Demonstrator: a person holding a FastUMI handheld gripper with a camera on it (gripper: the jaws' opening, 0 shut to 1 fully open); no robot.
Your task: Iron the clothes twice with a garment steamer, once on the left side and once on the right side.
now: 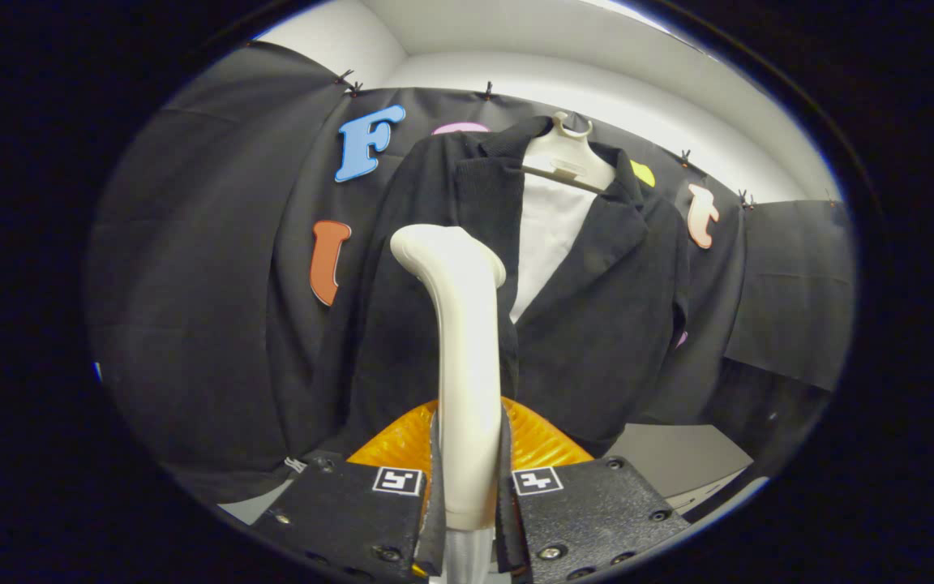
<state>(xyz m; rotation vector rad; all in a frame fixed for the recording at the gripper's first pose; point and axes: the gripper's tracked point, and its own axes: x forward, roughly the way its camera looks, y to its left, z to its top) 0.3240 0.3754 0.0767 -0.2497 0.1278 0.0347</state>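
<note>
We have the gripper (467, 487) clamped on the cream plastic garment steamer (463, 341), head raised before the left front of the dark corduroy jacket (597, 324) on its pale hanger (566, 158); we judge both passes remain unconfirmed.

A recording booth: black cloth wall (191, 308) pinned beneath plain white walls (516, 81)

From my seat the light is even and soft, brightest on the pale ceiling above. The jacket (597, 324) swallows detail in its dark cloth. The steamer (463, 341) handle shows mild sheen. Fisheye bending curves the edges; focus is sharp throughout.
</note>
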